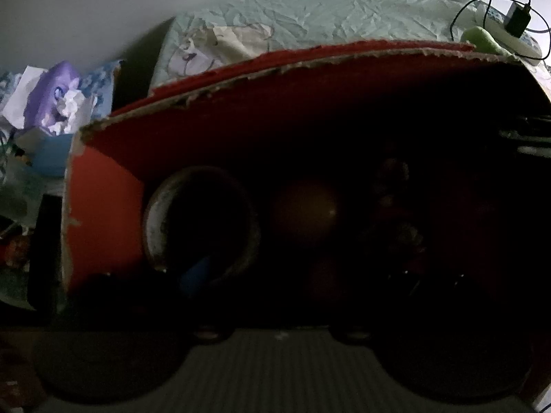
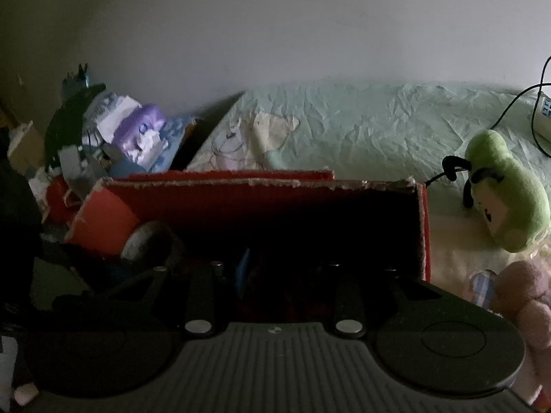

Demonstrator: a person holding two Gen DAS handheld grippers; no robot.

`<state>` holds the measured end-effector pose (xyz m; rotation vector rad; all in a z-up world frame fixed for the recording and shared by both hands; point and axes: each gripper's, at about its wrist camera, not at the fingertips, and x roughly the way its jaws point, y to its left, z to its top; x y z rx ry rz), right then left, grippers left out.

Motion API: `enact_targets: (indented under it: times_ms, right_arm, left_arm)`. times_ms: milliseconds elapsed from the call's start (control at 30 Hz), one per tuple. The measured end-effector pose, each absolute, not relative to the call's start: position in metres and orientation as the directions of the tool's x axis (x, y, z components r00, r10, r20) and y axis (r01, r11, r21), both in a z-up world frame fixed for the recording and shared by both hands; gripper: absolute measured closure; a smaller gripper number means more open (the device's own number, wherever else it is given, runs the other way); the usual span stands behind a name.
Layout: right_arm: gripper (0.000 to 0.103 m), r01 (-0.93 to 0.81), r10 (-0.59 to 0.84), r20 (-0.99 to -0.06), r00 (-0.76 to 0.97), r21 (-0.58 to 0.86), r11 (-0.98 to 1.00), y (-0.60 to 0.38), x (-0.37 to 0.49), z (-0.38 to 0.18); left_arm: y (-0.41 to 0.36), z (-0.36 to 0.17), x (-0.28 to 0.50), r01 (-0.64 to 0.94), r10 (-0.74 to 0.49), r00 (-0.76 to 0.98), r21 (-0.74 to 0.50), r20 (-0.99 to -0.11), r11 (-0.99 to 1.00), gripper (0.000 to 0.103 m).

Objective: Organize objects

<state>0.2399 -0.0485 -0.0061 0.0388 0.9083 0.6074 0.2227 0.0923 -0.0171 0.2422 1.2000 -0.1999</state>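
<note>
A torn-rimmed red cardboard box [image 2: 261, 194] sits on the bed [image 2: 378, 127], holding a dark ring-shaped object [image 1: 201, 222] at its left and a round ball [image 1: 304, 213] beside that. The right hand-held gripper [image 2: 275, 272] hangs over the box's near edge, fingers spread and empty. The left hand-held gripper's fingers are lost in shadow, so its state cannot be told. A green plush toy [image 2: 506, 189] lies right of the box.

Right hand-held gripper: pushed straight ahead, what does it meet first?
Probably the dark inside of the red cardboard box, then its far wall. The right hand-held gripper already points into it; depth there is unclear.
</note>
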Motion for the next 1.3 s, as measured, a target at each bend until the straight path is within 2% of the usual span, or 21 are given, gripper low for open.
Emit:
enact_targets:
  times_ms: [433,1300]
  right_arm:
    - [0.066,-0.497,0.462,-0.774,0.433,0.222,0.839,-0.0392,0.2382,-0.0109]
    - [0.067,-0.496,0.442,-0.774,0.453,0.193,0.846,-0.0385,0.2364,-0.0095]
  left_arm:
    - [0.0906,-0.0178,0.2217,0.289,-0.013,0.352,0.096,-0.936,0.952,0.011]
    - [0.0874,-0.0179,0.2217,0.296,-0.006,0.342,0.102,-0.94,0.95,0.011]
